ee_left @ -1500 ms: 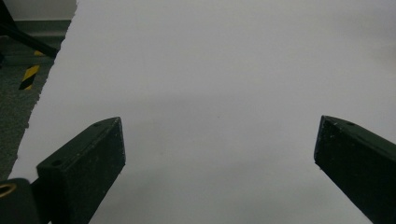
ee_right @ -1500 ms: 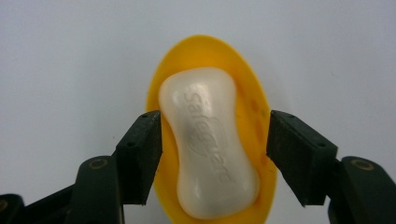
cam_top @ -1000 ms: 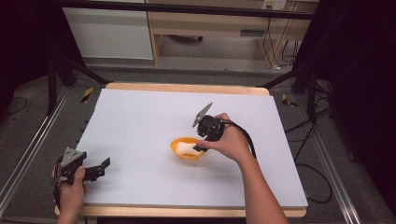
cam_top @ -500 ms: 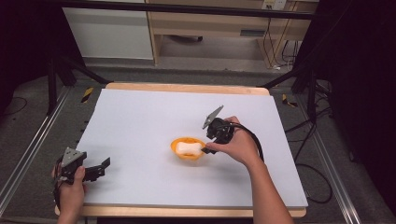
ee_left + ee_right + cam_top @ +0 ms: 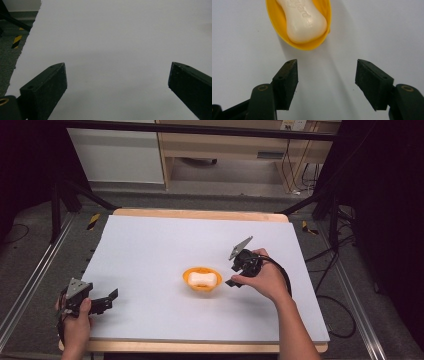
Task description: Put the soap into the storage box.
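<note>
Orange-yellow dish (image 5: pixel 201 280) holding a cream-white soap (image 5: pixel 202 279); pale grey bench (image 5: pixel 150 250) edged in light wood; black tools — left (image 5: pixel 102 301), right (image 5: pixel 232 276).

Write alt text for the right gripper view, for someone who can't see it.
A white bar of soap lies in a small yellow dish on a pale table, seen from just above. The right tongs sit short of the dish, their two black jaws open with nothing between them and clear of the dish's near rim.
</note>
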{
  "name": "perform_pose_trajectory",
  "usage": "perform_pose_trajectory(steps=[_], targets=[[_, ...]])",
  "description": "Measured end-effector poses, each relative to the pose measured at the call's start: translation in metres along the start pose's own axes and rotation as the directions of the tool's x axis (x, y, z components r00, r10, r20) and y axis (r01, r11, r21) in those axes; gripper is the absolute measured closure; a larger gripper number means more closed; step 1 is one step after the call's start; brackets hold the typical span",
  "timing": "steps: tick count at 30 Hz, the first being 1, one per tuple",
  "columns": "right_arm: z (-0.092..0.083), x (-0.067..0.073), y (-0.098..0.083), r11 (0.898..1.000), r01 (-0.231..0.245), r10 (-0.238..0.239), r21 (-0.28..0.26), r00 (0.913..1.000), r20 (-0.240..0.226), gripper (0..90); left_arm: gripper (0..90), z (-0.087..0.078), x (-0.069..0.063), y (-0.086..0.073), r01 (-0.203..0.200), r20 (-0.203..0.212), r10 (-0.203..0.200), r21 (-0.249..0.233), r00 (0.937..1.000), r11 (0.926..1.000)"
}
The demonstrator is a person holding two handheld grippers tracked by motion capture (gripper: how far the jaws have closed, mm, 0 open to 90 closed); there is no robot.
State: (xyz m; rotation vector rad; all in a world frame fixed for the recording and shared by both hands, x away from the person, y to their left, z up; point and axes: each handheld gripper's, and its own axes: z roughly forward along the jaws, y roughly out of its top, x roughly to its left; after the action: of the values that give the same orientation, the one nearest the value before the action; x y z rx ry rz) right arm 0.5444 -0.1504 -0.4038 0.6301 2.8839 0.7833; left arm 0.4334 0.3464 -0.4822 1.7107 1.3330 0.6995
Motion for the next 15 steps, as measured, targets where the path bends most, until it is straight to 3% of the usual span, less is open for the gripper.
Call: perform_pose_trajectory(steps=[15], targets=[[-0.003,-0.007,-0.040,0.998,-0.066,0.066,-0.006,0.9977,0.011,35.2,1.5,0.000,0.000,0.000,-0.002,-0.002,0.002,0.000,1.0000,1.0000]])
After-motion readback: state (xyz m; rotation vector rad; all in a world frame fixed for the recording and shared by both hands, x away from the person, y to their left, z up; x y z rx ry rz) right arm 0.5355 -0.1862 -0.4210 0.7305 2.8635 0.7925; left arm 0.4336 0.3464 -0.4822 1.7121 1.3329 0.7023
